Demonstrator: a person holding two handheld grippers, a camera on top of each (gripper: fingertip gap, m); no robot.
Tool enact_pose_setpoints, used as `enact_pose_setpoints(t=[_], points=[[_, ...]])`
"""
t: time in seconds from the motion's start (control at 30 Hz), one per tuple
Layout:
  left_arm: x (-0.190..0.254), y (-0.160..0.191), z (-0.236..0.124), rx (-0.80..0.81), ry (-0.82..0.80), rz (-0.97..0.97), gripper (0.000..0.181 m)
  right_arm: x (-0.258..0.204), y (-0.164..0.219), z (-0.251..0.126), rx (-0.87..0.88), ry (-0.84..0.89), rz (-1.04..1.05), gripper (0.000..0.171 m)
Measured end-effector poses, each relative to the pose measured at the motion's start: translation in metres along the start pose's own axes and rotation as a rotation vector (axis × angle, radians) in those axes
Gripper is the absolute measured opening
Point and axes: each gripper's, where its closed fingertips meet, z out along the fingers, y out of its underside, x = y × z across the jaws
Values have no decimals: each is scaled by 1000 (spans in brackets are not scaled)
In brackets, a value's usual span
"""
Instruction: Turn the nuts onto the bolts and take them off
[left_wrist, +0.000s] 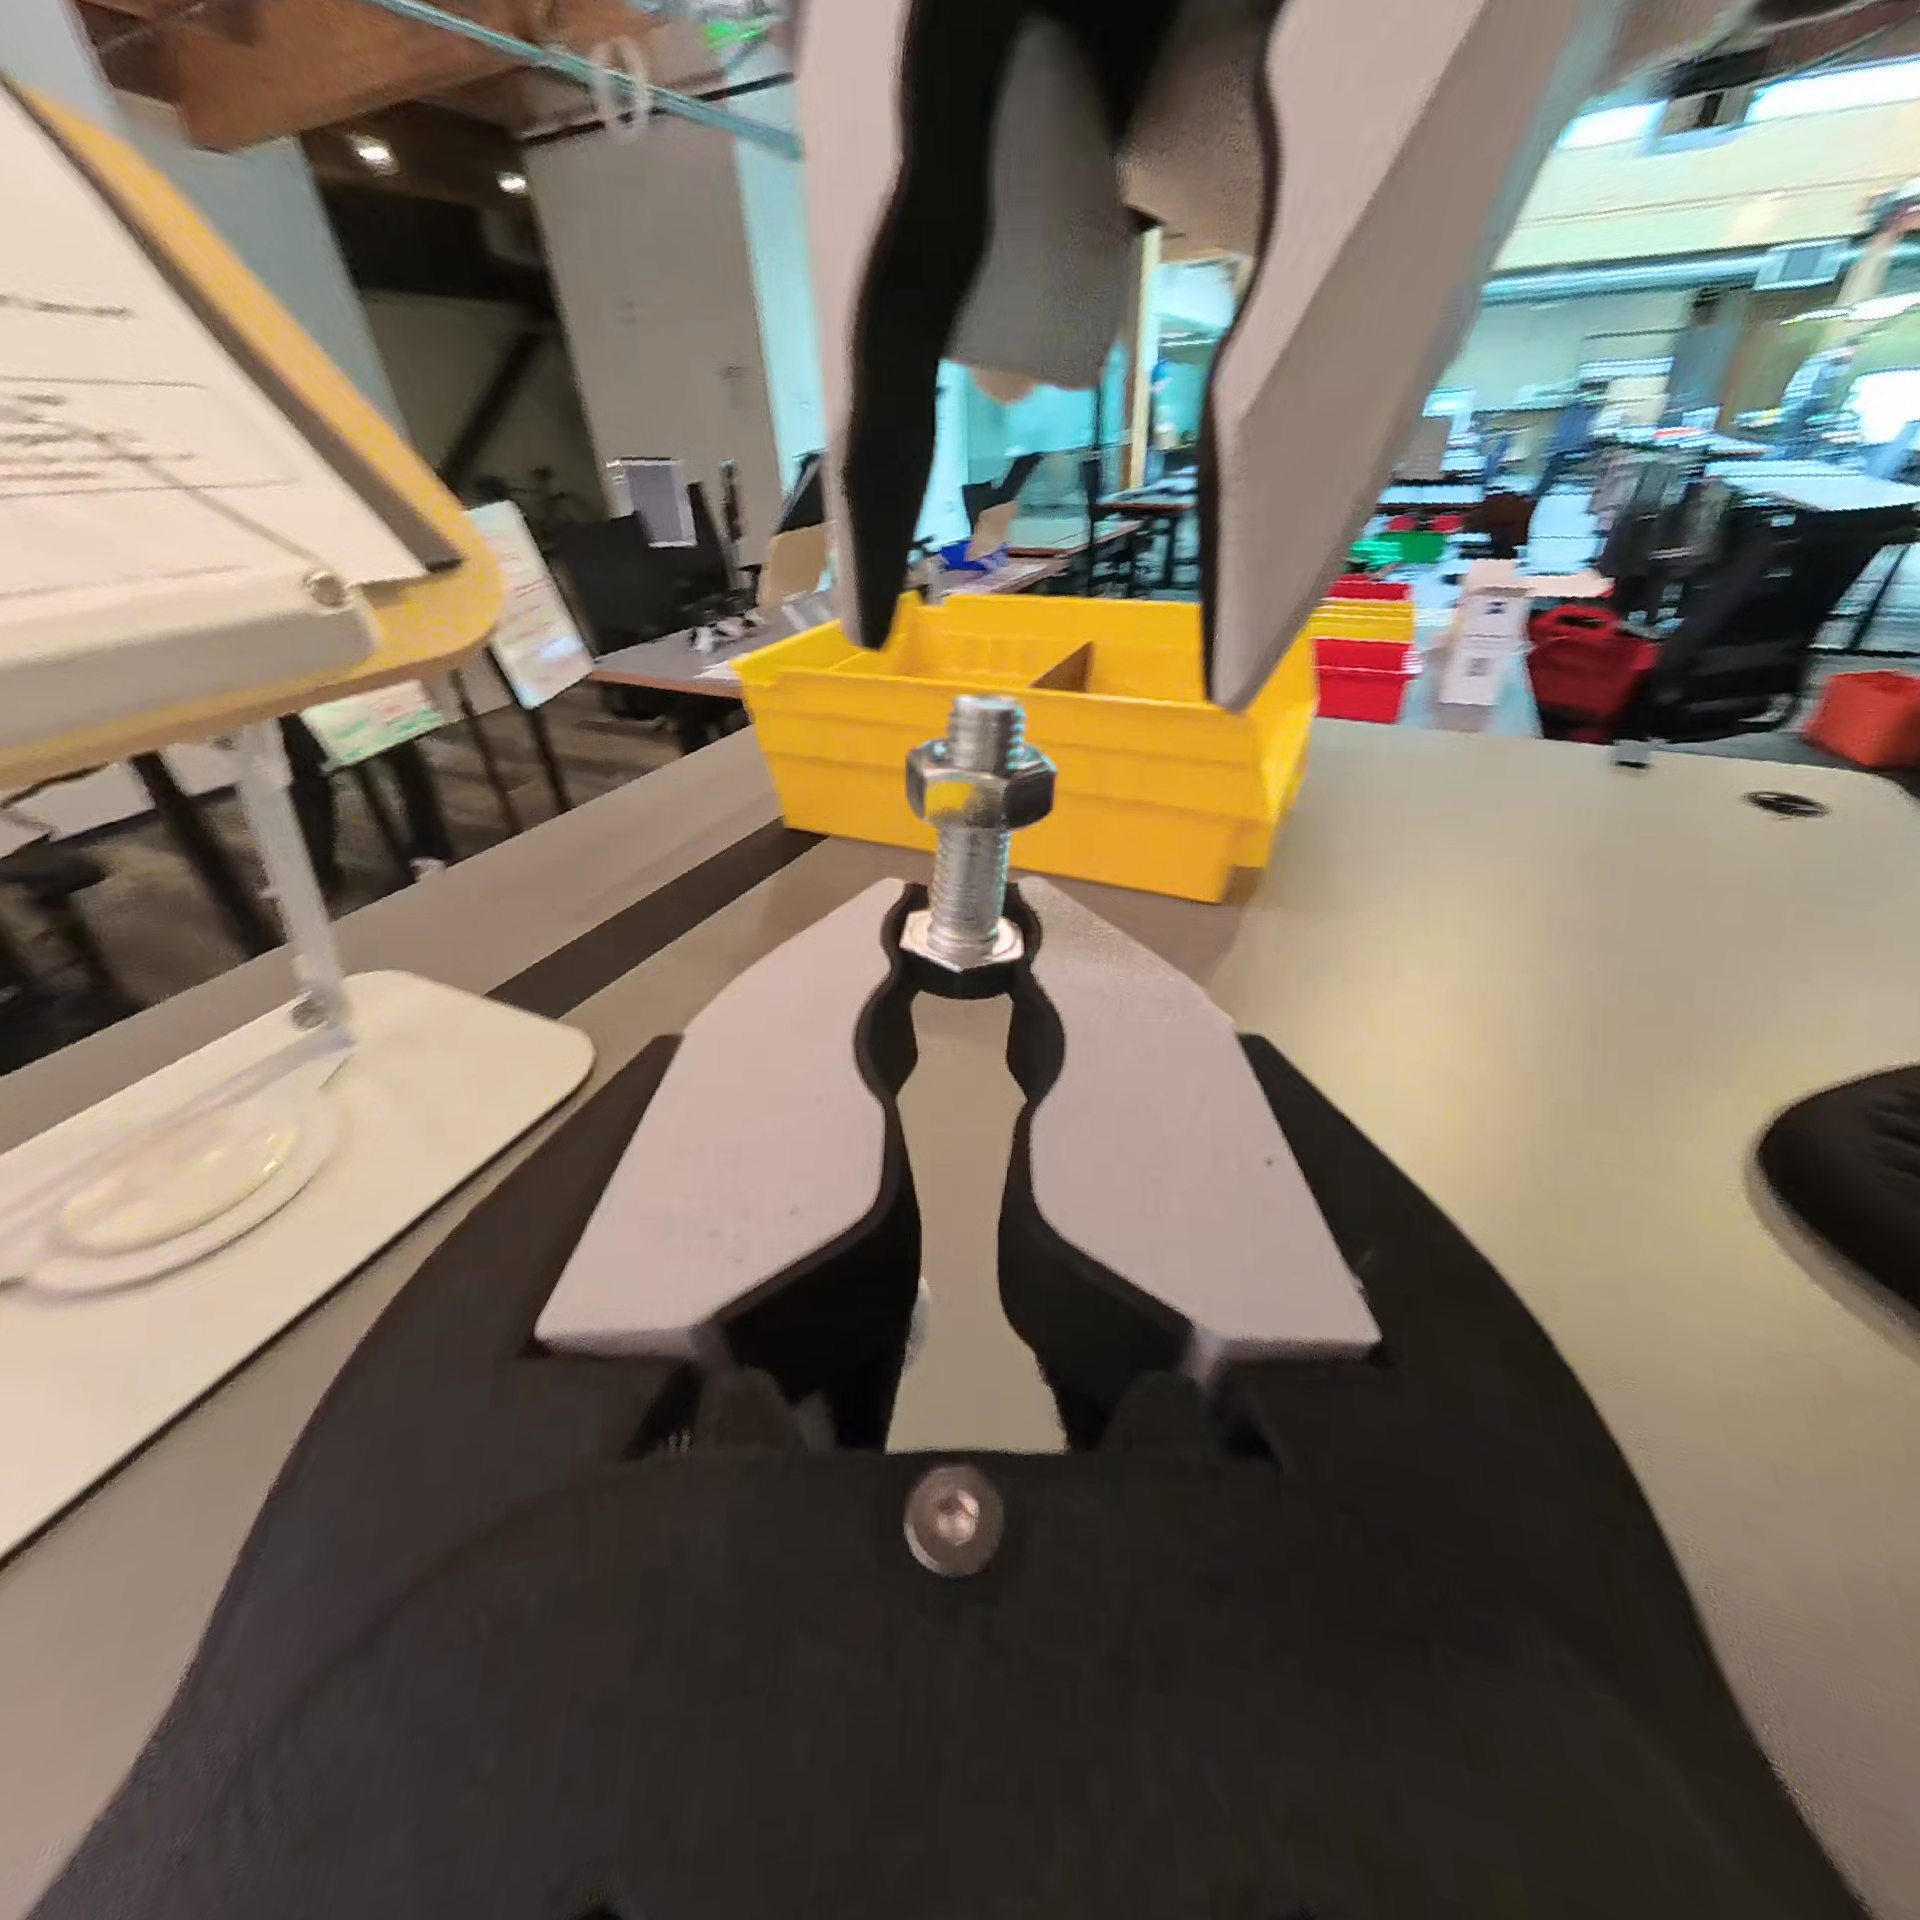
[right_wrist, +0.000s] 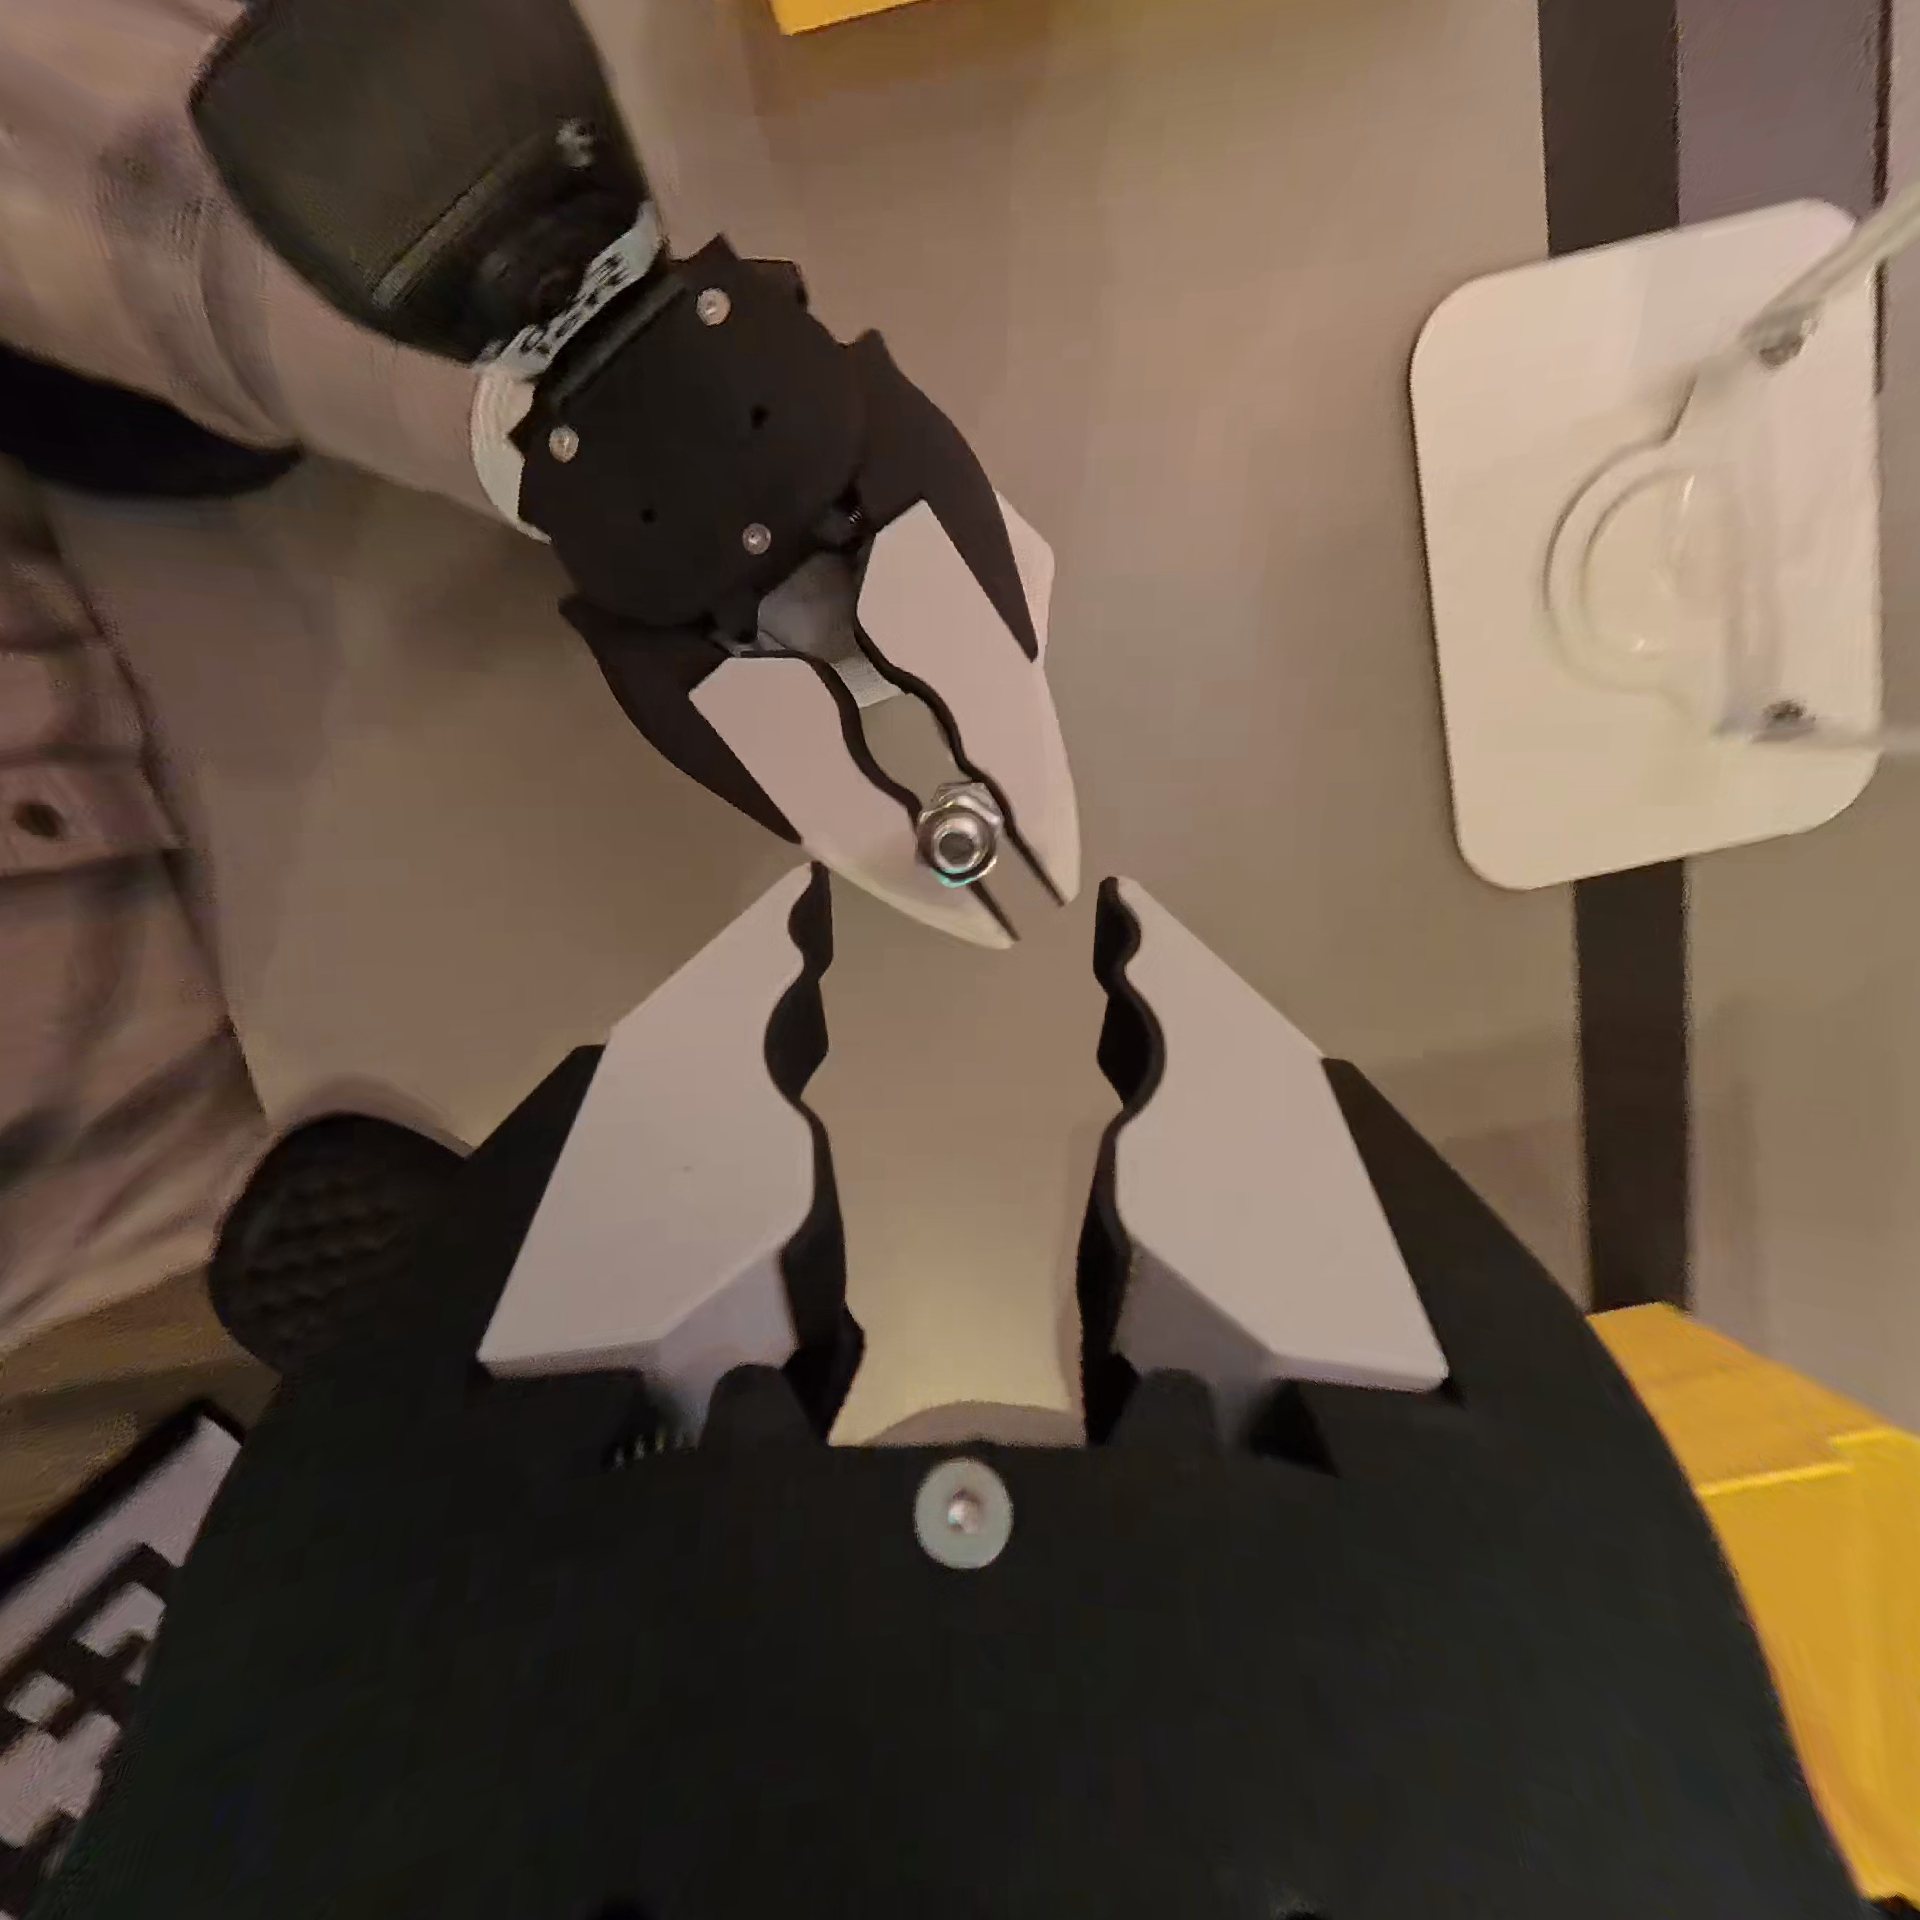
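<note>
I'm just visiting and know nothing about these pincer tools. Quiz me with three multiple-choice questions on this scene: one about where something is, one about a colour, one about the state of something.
1. Where does the nut sit on the bolt?
A. Near the threaded tip, above the bolt head
B. Flat on the table, apart from the bolt
C. Inside the bin

2. What colour is the bin behind the bolt?
A. Blue
B. Yellow
C. White

3. How does the right gripper stand?
A. Shut on the nut
B. Shut on the bin's wall
C. Open, above the bolt, touching nothing

Answers:
1 A: the left wrist view shows the nut threaded on just below the tip, while the left gripper clamps the bolt at its head.
2 B: its walls are plainly yellow.
3 C: both views show a wide gap between its fingers, which hold nothing.
</note>
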Motion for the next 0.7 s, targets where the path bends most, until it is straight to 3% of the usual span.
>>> enact_pose_setpoints(t=[0.13,0.33,0.6,0.7], points=[[-17,7,1,-37,-138,18,14,6,10,17,23,17,140,48],[-31,17,-1,-95,-260,72,14,17,-3,26,140,20,271,40],[-37,18,-2,-122,-321,104,14,23,-8,38,147,34,289,18],[-38,19,-3,-120,-321,99,14,23,-9,40,146,41,258,18]])
